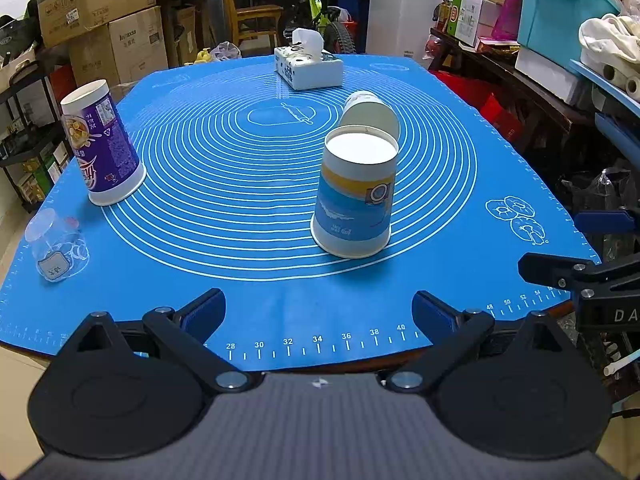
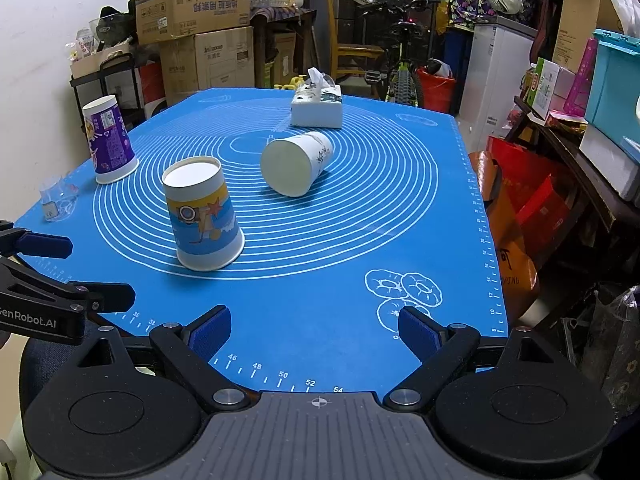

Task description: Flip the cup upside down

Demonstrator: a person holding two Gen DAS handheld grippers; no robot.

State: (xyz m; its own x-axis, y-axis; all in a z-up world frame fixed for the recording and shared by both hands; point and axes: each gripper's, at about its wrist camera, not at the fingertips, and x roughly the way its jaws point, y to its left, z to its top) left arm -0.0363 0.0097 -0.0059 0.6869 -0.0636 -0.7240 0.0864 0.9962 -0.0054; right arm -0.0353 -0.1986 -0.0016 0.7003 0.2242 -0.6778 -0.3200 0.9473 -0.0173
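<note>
A blue and yellow paper cup (image 1: 354,192) (image 2: 202,216) stands upside down on the blue mat (image 1: 240,312) (image 2: 320,320). Behind it a white paper cup (image 1: 370,114) (image 2: 296,164) lies on its side, its base facing me. A purple cup (image 1: 104,148) (image 2: 108,140) stands upside down at the left. A clear plastic cup (image 1: 56,244) (image 2: 56,200) stands at the mat's left edge. My left gripper (image 1: 320,314) is open and empty at the near edge. My right gripper (image 2: 316,332) is open and empty at the near edge, right of the left one.
A white tissue box (image 1: 308,66) (image 2: 316,108) sits at the far side of the mat. Stacked cardboard boxes (image 1: 96,12), a bicycle (image 2: 400,68) and cluttered shelves (image 1: 560,60) surround the table. Red bags (image 2: 520,208) stand beside the right edge.
</note>
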